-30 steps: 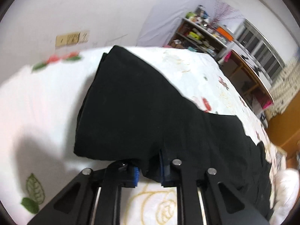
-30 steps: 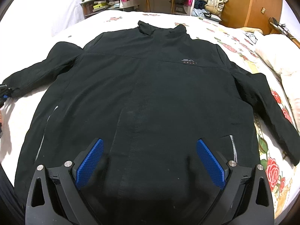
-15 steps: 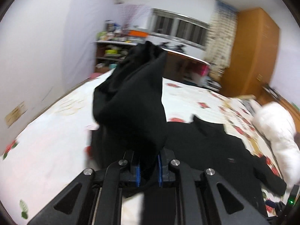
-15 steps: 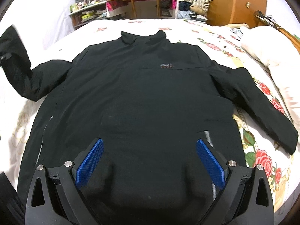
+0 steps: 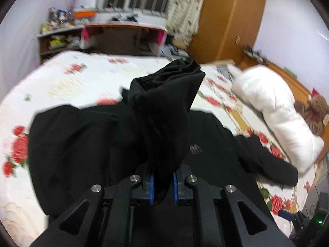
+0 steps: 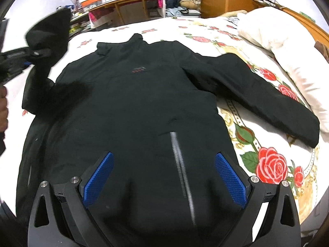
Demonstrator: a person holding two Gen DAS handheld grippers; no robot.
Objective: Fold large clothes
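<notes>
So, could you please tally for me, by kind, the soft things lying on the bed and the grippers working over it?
Black jacket: 1
White pillow: 1
Brown teddy bear: 1
Grippers: 2, the left gripper shut on the jacket's sleeve, the right gripper open above the jacket
Total: 5

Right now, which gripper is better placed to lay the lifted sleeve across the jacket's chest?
Left. The left gripper is shut on the lifted sleeve, above the black jacket. The right gripper hangs open over the hem, holding nothing.
</notes>
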